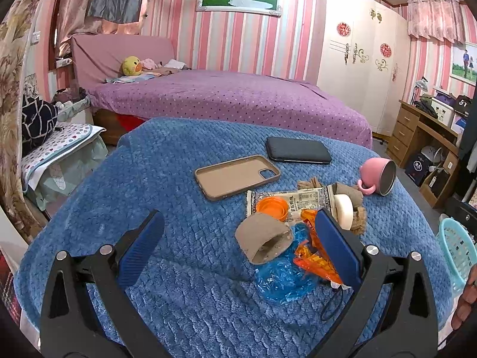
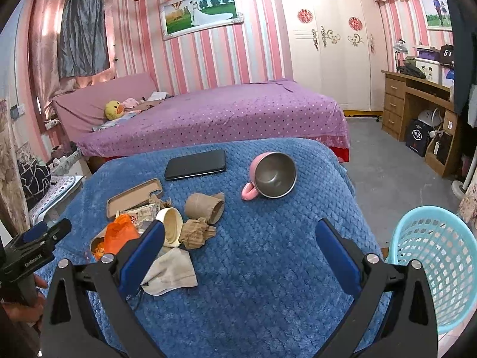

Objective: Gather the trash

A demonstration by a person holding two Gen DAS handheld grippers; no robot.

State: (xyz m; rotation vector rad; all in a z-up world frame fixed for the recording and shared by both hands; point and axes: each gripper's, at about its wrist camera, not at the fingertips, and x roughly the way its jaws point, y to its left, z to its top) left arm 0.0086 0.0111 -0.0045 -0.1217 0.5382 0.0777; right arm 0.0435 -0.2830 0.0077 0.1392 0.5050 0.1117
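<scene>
Nearest the cameras, both tools are being held wide apart at the jaws and nothing is being gripped: the left gripper (image 1: 238,247) is being hovered over the litter, its fingers bracketing a cardboard tube (image 1: 263,241) lying on its side, while the right gripper (image 2: 240,256) is being kept over bare blue blanket (image 2: 268,298) beside a crumpled grey cloth (image 2: 170,271). Just past the tube, blue plastic film (image 1: 281,283) and an orange wrapper (image 1: 313,259) are being overlapped by one another, and an orange lid (image 1: 272,205) is being carried on a printed packet (image 1: 307,200), with a white cup (image 2: 171,226) and tan crumpled paper (image 2: 196,232) close by (the heap is tangled, so exact contacts cannot be told). The turquoise basket (image 2: 432,268) is being shown off the blanket's right edge, presumably the place for the trash. Farther out, a phone case (image 1: 235,176), a dark phone (image 1: 298,150) and a tipped pink mug (image 2: 272,176) are being left lying; these are judged not to be trash. Risk is being seen in a closing grip: the tube could be crushed or rolled away, film could be dragged up with it and scatter pieces, or the soft blanket could be pinched. Beyond, a purple bed (image 1: 226,101) is being seen.
</scene>
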